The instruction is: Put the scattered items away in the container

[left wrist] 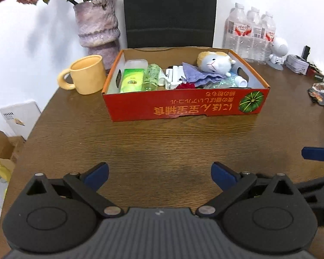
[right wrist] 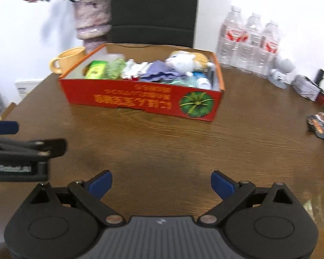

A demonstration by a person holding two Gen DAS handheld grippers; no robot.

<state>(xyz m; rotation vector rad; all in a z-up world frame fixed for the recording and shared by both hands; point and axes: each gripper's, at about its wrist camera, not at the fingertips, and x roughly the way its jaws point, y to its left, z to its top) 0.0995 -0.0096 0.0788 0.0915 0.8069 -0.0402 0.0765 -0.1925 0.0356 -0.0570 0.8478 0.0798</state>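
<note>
Nearest, the left gripper (left wrist: 159, 173) and right gripper (right wrist: 161, 182) hover spread wide, holding nothing, over the bare table (left wrist: 162, 142). Beyond, mid-table, the red box (left wrist: 179, 105) already holds everything: a soft plush toy (left wrist: 213, 61), limp cloth (left wrist: 194, 73), and slippery bottles (left wrist: 151, 77) best pinched mid-body.

The left gripper (left wrist: 159, 173) hung level with its blue-padded fingers (left wrist: 97, 172) spread wide and nothing between them. Just beside it, the right gripper (right wrist: 162, 182) was likewise wide apart and empty, its picture slightly blurred.
</note>
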